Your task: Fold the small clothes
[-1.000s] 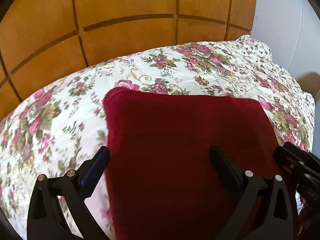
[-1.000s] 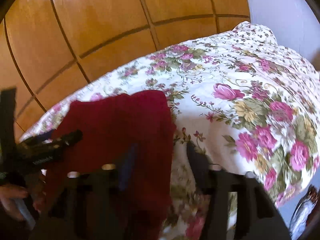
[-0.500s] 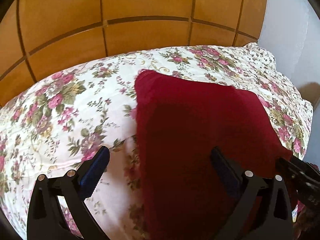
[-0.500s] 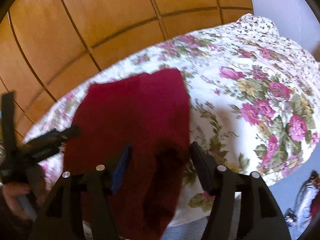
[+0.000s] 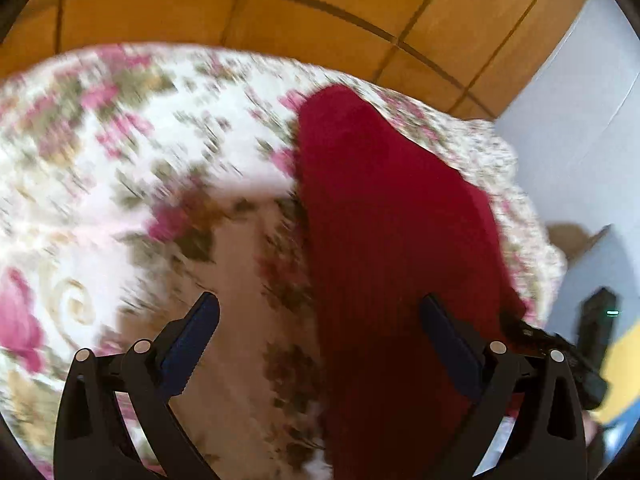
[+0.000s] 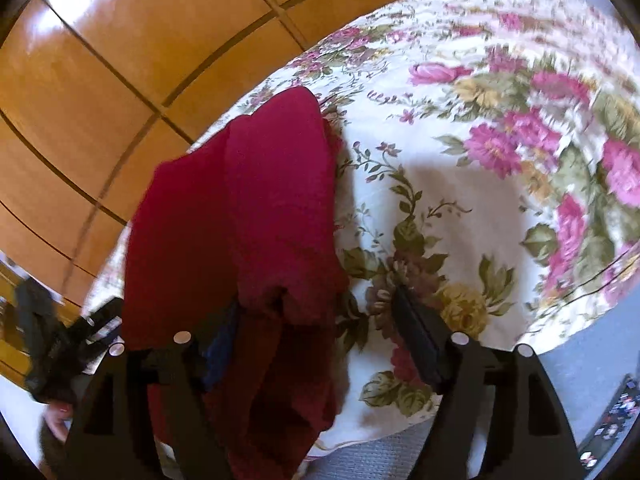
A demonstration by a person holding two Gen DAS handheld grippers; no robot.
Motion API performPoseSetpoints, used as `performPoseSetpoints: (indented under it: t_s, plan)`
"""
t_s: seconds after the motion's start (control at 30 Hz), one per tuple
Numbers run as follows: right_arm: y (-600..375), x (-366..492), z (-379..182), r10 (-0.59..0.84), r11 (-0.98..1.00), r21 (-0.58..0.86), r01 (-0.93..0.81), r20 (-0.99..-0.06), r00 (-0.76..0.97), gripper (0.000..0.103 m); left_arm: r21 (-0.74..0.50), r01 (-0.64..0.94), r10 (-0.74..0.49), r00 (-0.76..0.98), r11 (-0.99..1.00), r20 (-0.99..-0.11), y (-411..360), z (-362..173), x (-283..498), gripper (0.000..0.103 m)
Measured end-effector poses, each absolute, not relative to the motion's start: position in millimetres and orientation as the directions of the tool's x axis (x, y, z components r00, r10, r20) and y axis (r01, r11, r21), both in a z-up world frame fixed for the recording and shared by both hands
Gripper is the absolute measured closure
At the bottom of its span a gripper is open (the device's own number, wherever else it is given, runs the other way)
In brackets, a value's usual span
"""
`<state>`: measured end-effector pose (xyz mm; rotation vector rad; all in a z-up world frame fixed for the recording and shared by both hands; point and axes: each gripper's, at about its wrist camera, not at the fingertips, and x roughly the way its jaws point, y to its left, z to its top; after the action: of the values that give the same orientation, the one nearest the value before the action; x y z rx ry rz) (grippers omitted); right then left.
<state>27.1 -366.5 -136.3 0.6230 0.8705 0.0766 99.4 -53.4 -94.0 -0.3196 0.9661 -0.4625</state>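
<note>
Folded dark-red garment (image 6: 248, 216) on floral bedspread (image 6: 480, 200)

Red garment (image 6: 256, 208) lies folded on floral bedspread (image 6: 480, 184), right claw (image 6: 316, 320) spread.

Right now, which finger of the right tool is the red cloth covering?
The picture's left finger: the red cloth drapes over its tip. The other finger shows bare. The right tool has just been opening its jaws, cloth between them.

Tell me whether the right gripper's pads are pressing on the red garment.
Cannot tell. In the right wrist view the right gripper stands wide, having just been opening; the red garment drapes over its left finger, hiding any contact, while the other finger stands clear over the floral bedcover.
</note>
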Motion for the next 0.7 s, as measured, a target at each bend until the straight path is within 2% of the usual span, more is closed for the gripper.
performPoseSetpoints:
  t_s: [0.13, 0.37, 0.4, 0.43, 0.47, 0.6, 0.67, 0.7]
  plan:
    - [-374, 30, -143, 0.397, 0.759, 0.633, 0.154, -0.638, 0.660, 0.027, -0.544, 0.275, -0.609, 0.398, 0.793, -0.686, -67, -104, 101, 0.003]
    - [-384, 42, -151, 0.475, 0.676, 0.727, 0.124, -0.558, 0.680, 0.027, -0.515, 0.361, -0.626, 0.362, 0.778, -0.691, -94, -109, 104, 0.003]
    - [-384, 44, -151, 0.482, 0.669, 0.734, 0.118, -0.549, 0.683, 0.028, -0.499, 0.371, -0.617, 0.362, 0.783, -0.699, -99, -109, 103, 0.005]
    - [-384, 45, -150, 0.487, 0.665, 0.739, 0.112, -0.542, 0.685, 0.030, -0.490, 0.380, -0.614, 0.362, 0.784, -0.701, -102, -108, 103, 0.011]
    - [-383, 47, -149, 0.509, 0.647, 0.757, 0.096, -0.522, 0.685, 0.041, -0.493, 0.398, -0.626, 0.359, 0.774, -0.693, -104, -107, 102, 0.017]
    - [-379, 53, -151, 0.535, 0.622, 0.777, 0.094, -0.510, 0.674, 0.043, -0.469, 0.410, -0.613, 0.371, 0.782, -0.698, -111, -103, 99, 0.025]
    - [-379, 54, -154, 0.548, 0.594, 0.798, 0.104, -0.496, 0.674, 0.043, -0.466, 0.415, -0.614, 0.375, 0.781, -0.695, -111, -101, 99, 0.032]
    - [-378, 53, -154, 0.554, 0.580, 0.807, 0.106, -0.487, 0.675, 0.046, -0.457, 0.422, -0.611, 0.384, 0.783, -0.693, -111, -99, 98, 0.034]
